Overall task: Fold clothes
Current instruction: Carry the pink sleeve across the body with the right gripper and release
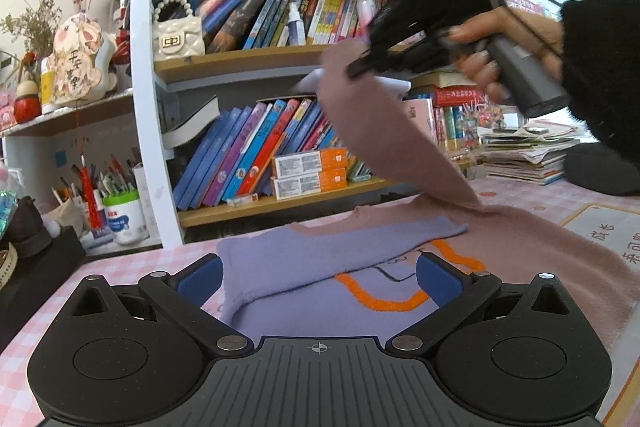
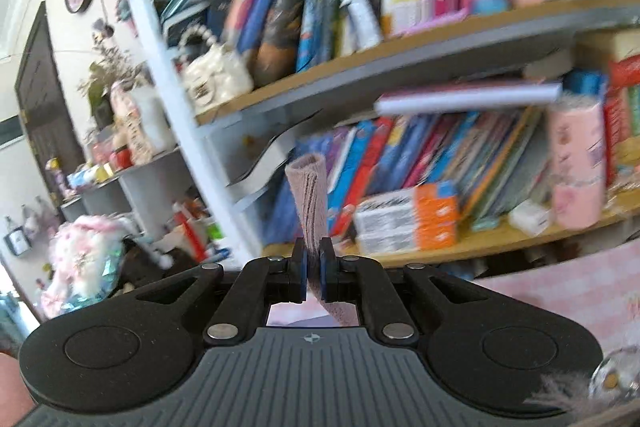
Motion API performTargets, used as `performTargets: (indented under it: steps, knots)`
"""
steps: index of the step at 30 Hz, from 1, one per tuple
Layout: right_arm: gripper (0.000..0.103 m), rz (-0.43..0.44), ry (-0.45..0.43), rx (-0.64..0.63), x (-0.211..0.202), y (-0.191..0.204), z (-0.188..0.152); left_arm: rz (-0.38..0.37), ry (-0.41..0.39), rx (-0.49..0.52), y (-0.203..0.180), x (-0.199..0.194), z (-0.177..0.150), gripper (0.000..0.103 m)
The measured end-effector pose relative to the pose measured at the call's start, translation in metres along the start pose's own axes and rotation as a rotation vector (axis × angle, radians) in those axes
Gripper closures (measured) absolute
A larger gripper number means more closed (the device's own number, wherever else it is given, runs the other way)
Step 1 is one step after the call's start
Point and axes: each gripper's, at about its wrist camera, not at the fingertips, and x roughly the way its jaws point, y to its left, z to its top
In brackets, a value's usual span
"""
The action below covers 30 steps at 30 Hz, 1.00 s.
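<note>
A sweater (image 1: 360, 291) lies on the pink checked table, lilac in front with an orange outline, mauve pink at the right. Its lilac sleeve (image 1: 320, 251) is folded across the body. My left gripper (image 1: 318, 277) is open just above the lilac part, holding nothing. My right gripper (image 1: 354, 71) is raised high over the table, shut on the mauve sleeve (image 1: 384, 139), which stretches down to the sweater. In the right wrist view the gripper (image 2: 313, 269) pinches the ribbed cuff (image 2: 308, 195), which sticks up between the pads.
A full bookshelf (image 1: 280, 67) stands right behind the table. A stack of magazines (image 1: 528, 155) and a dark cushion (image 1: 600, 171) sit at the back right. A pen cup (image 1: 120, 211) and clutter are at the left. A printed mat (image 1: 612, 235) lies at the right.
</note>
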Motion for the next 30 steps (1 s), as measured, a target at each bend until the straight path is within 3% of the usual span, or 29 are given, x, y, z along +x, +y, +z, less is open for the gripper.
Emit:
performTargets:
  steps: [4,5,7,8,9,11,13,20,30]
  knots:
    - [0.097,0.021,0.072,0.023,0.029,0.005,-0.018,-0.008,-0.016,0.01,-0.001,-0.003,0.0,0.0]
    - [0.092,0.032,0.088,0.04,0.032,0.003,-0.023,-0.01,-0.02,0.012,-0.002,-0.003,0.0,0.0]
    - [0.068,0.052,0.12,0.073,0.038,-0.002,-0.032,-0.014,-0.027,0.016,-0.002,-0.004,0.0,0.0]
    - [0.029,0.063,0.137,0.089,0.042,-0.004,-0.036,-0.014,-0.029,0.017,-0.002,-0.005,0.0,0.0]
    - [0.013,0.093,0.14,0.1,0.04,-0.005,-0.041,-0.015,-0.031,0.018,-0.003,-0.005,0.0,0.0]
    - [0.013,0.156,0.143,0.104,0.031,-0.006,-0.052,-0.016,-0.032,0.02,-0.003,-0.005,0.0,0.0]
    - [0.013,0.154,0.177,0.081,0.022,-0.004,-0.067,-0.016,-0.032,0.021,-0.003,-0.005,0.0,0.0]
    - [0.013,-0.004,0.316,0.013,-0.025,-0.008,-0.134,-0.013,-0.027,0.015,-0.001,-0.004,0.0,0.0]
    - [0.014,-0.147,0.29,-0.092,-0.114,-0.012,-0.18,-0.003,0.003,-0.033,0.007,0.001,-0.001,0.0]
